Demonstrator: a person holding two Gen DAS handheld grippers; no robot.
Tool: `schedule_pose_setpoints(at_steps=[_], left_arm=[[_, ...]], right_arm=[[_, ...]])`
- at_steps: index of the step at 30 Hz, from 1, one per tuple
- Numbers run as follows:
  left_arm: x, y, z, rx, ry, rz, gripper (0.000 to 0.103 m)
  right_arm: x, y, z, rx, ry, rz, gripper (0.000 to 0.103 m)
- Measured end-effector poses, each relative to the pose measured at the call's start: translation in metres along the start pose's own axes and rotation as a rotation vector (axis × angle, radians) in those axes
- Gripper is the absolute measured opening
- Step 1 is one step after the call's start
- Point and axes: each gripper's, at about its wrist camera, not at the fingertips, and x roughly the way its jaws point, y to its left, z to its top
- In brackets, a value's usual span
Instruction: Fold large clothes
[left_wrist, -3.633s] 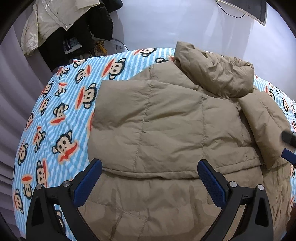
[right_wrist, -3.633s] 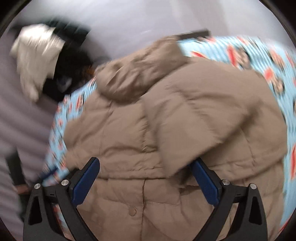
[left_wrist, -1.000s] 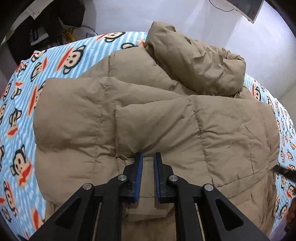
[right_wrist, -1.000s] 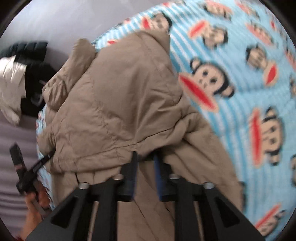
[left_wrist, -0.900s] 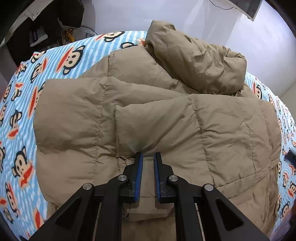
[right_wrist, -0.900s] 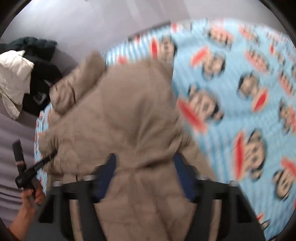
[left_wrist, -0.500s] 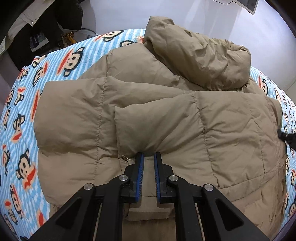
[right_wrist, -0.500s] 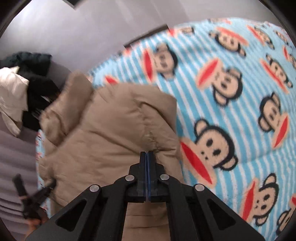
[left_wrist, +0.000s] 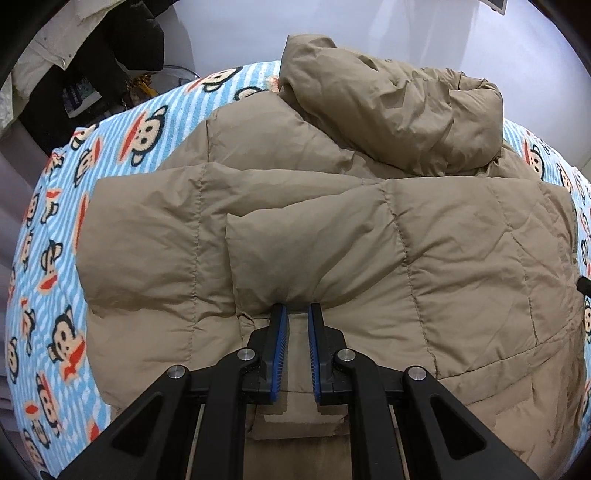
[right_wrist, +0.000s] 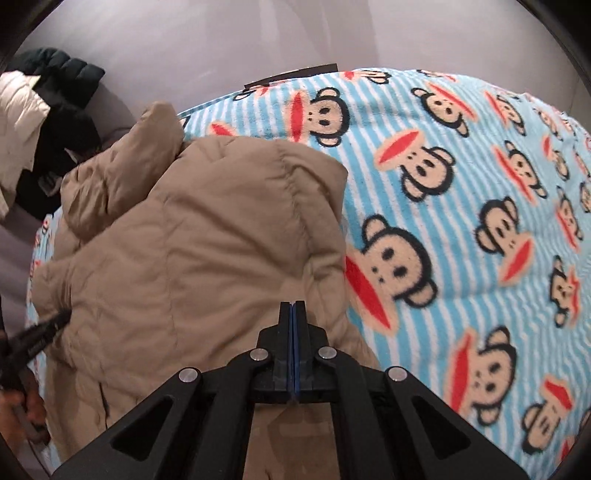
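Observation:
A tan puffer jacket (left_wrist: 332, 229) lies on a bed with a blue striped monkey-print blanket (left_wrist: 122, 125). Both sleeves are folded across its body and the hood (left_wrist: 391, 122) bunches at the far end. My left gripper (left_wrist: 295, 310) has its jaws nearly shut on the cuff of the folded sleeve (left_wrist: 295, 258). In the right wrist view the jacket (right_wrist: 207, 240) fills the left half. My right gripper (right_wrist: 293, 306) is fully shut with nothing visible between its fingers, over the jacket's right edge. The left gripper (right_wrist: 55, 321) shows at the far left, against the jacket.
The blanket (right_wrist: 461, 221) lies bare to the right of the jacket. Dark and white clothes (left_wrist: 85, 62) hang past the bed's far left corner, also in the right wrist view (right_wrist: 37, 122). A pale wall (left_wrist: 240, 33) stands behind the bed.
My right gripper let go of the jacket's right side, drew back and shut empty. My left gripper stayed clamped on the sleeve cuff and barely moved.

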Motion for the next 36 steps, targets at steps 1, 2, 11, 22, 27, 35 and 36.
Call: schedule_pose_setpoints(at_steps=[1,2,11,22,27,35,36], left_arm=[[-0.002,-0.001,-0.001,0.001,-0.002,0.002,0.013],[-0.004,-0.001,-0.002,0.001,-0.005,0.002,0.013],[-0.02,-0.001,-0.012,-0.005,-0.019,0.008,0.013],[-0.06,0.01,-0.033,0.012,-0.064,0.002,0.014],[-0.061,0.018,-0.048,0.013,-0.046,0.019,0.014],[-0.061,0.03,-0.057,-0.022,-0.064,0.044,0.102],[-0.06,0.03,-0.058,-0.018,-0.061,0.049,0.102]], right_arm=[[-0.001,0.0,-0.004,-0.001,0.002,-0.003,0.0],[-0.001,-0.001,-0.007,-0.002,0.005,-0.008,0.0],[-0.004,0.001,-0.016,0.012,0.017,-0.021,0.0],[-0.022,0.01,-0.036,0.088,0.056,0.086,0.001],[-0.018,0.017,-0.048,0.111,0.084,0.112,0.001],[-0.021,0.024,-0.06,0.106,0.098,0.129,0.001],[-0.021,0.024,-0.061,0.107,0.097,0.132,0.001]])
